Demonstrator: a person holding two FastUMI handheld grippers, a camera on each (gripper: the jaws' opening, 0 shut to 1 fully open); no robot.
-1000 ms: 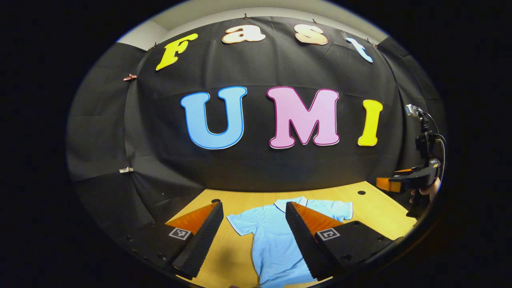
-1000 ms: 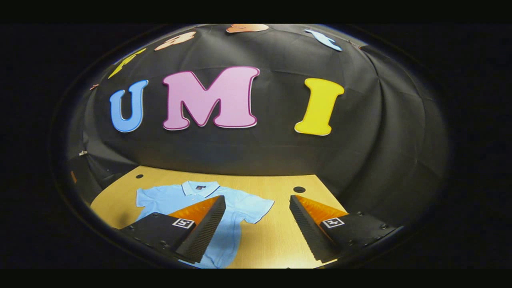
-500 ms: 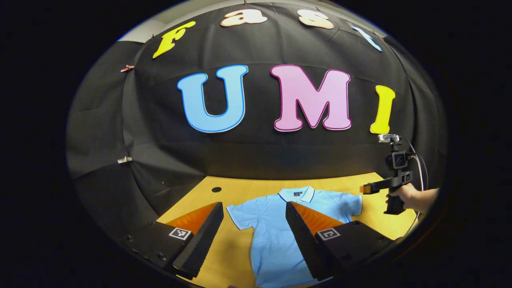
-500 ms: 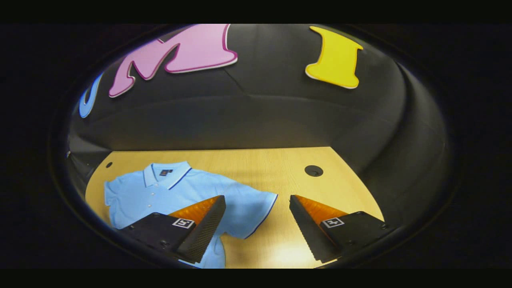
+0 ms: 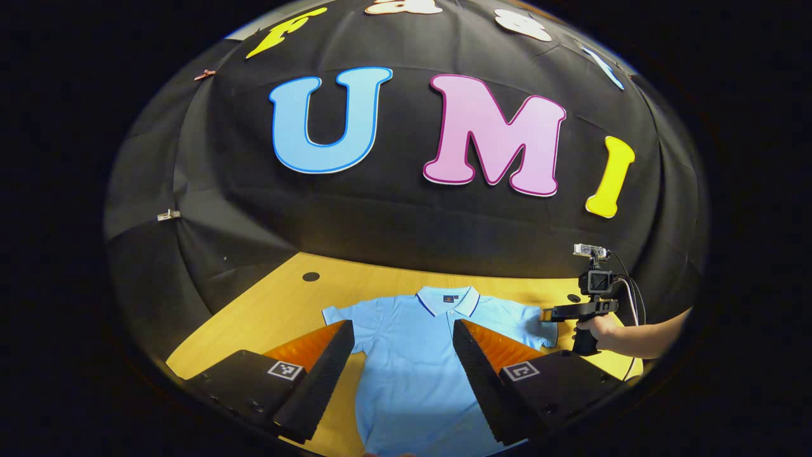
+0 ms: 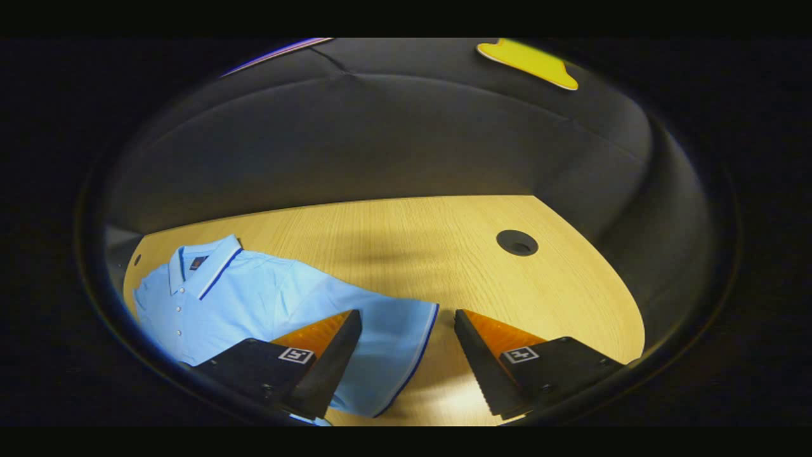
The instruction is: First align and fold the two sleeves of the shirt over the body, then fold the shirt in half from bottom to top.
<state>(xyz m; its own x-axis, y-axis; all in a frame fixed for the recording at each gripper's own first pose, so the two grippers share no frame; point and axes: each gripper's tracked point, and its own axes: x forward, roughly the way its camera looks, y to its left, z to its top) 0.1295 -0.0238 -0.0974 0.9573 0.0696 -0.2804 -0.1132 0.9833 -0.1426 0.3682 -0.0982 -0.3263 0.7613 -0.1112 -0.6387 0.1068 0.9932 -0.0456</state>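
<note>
A light blue polo shirt lies flat on the wooden table, collar toward the wall, both short sleeves spread out. My left gripper hangs open above the shirt's body, its fingers framing the chest. In the right gripper view my right gripper is open low over the shirt's sleeve, whose dark-trimmed cuff lies between the fingers. In the left gripper view the right gripper sits at that sleeve's end, held by a hand.
A round cable hole sits in the table beyond the right gripper, and another hole lies at the far left. The black cloth wall closes the table's far side. Bare wood stretches to the right of the sleeve.
Both grippers have dropped toward the table and tilted down. The right gripper has moved in onto the shirt's sleeve end; the left has shifted over the shirt's middle.
</note>
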